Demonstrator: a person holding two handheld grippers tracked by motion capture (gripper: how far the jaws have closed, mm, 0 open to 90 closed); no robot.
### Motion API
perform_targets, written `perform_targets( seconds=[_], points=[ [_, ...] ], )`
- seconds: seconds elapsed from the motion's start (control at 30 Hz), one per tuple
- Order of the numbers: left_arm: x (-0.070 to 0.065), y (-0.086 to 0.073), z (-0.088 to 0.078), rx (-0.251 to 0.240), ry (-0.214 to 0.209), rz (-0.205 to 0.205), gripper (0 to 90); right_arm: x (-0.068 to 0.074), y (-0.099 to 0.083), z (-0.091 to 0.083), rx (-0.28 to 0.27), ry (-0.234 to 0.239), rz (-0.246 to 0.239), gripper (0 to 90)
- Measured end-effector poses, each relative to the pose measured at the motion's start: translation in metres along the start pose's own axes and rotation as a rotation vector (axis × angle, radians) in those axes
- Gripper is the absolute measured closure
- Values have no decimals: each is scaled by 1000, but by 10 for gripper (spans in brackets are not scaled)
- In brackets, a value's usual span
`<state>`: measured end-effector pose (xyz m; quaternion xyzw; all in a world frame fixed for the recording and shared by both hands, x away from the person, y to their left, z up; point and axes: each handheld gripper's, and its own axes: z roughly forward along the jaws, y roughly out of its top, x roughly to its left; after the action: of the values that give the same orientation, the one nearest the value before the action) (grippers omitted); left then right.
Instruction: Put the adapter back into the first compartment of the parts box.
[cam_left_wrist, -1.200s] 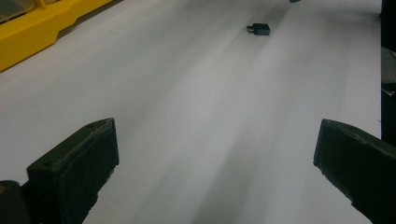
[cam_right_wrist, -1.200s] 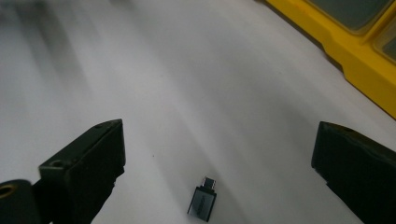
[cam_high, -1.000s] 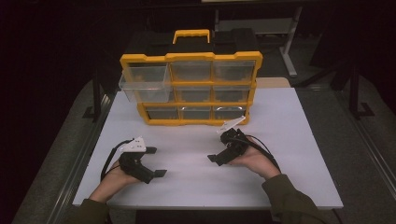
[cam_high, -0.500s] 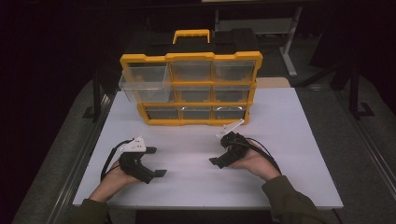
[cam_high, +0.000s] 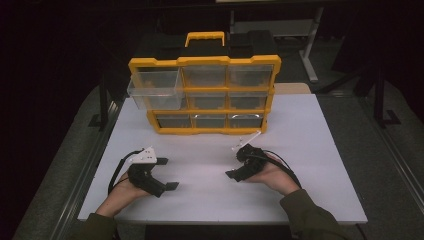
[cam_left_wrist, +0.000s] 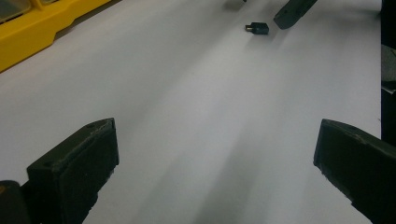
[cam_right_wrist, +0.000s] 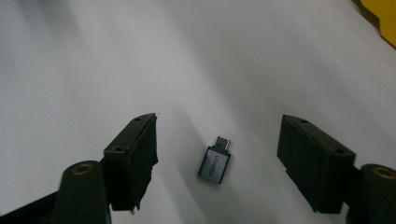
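Right gripper (cam_right_wrist: 217, 154) jaws just been closing around the small adapter (cam_right_wrist: 214, 163) lying mid-table toward the near edge, pads not touching yet; left gripper (cam_left_wrist: 215, 172) released, idle; pickup not done, organizer (cam_high: 205, 95) drawer sits open.

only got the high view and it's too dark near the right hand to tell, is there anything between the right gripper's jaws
observer: Yes. A small grey adapter lies between the jaws of the right gripper, its metal plug end pointing away from that gripper's camera.
operator: is it gripped yet
observer: No. The jaws have just been closing, but both stand clear of it, and it lies flat on the white table.
operator: and the other side
observer: The left gripper is wide open with nothing between its jaws.
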<state>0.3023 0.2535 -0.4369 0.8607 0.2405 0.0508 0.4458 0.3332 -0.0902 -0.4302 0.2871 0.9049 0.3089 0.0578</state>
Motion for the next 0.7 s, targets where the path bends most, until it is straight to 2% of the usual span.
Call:
perform_targets(
  seconds=[0.17, 0.43, 0.7],
  points=[
    [0, 0, 0, -1, 2, -2, 0, 0, -1, 1, 7, 3, 3, 339],
    [0, 0, -1, -2, 2, -2, 0, 1, -2, 3, 43, 13, -11, 500],
    [0, 0, 0, 0, 0, -1, 0, 2, -3, 6, 81, 3, -26, 587]
  ],
)
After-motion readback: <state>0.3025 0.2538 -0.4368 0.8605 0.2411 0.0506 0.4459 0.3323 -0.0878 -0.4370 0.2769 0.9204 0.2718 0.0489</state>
